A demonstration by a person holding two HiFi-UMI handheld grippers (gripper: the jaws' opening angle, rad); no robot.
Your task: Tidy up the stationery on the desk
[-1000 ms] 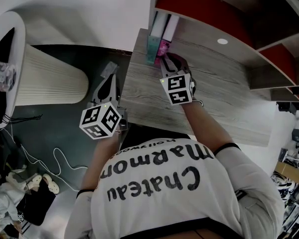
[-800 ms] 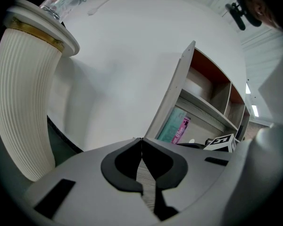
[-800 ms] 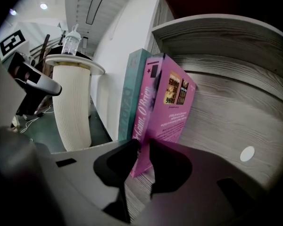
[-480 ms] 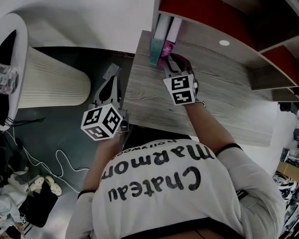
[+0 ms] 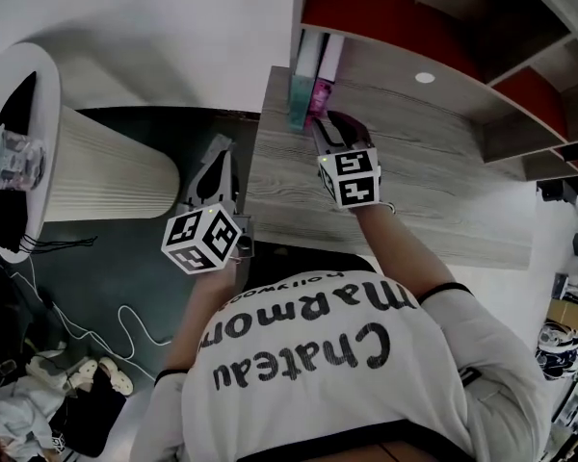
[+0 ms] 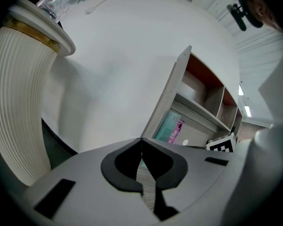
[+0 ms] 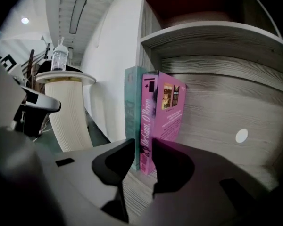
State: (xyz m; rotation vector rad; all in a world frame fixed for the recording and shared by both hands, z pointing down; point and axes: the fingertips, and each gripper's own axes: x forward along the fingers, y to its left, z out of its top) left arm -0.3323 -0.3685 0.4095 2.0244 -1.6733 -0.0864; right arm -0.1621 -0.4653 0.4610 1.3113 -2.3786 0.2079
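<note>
Now the pink book stands by the teal one, grip loosening

Broad and wood-grained, the counter (image 5: 433,181) runs under a shelf unit (image 5: 405,27) with red-backed compartments. At the counter's far left end, under the lowest shelf, a teal book (image 7: 131,112) and a pink book (image 7: 162,121) stand upright, cover against cover.

The right hand-held gripper (image 7: 142,154) sits at the foot of the pink book. Its jaws have just been opening and stand apart, with the pink spine showing in the gap; the pads do not look pressed on it. The left hand-held gripper (image 6: 141,147) is clenched on nothing, off the counter's left edge.

I'd judge the pink book a light, thin paperback with a glossy, slippery cover. It looks stiff enough to stand only while it leans on its neighbour. It is best pinched across the covers, low near the spine.
</note>
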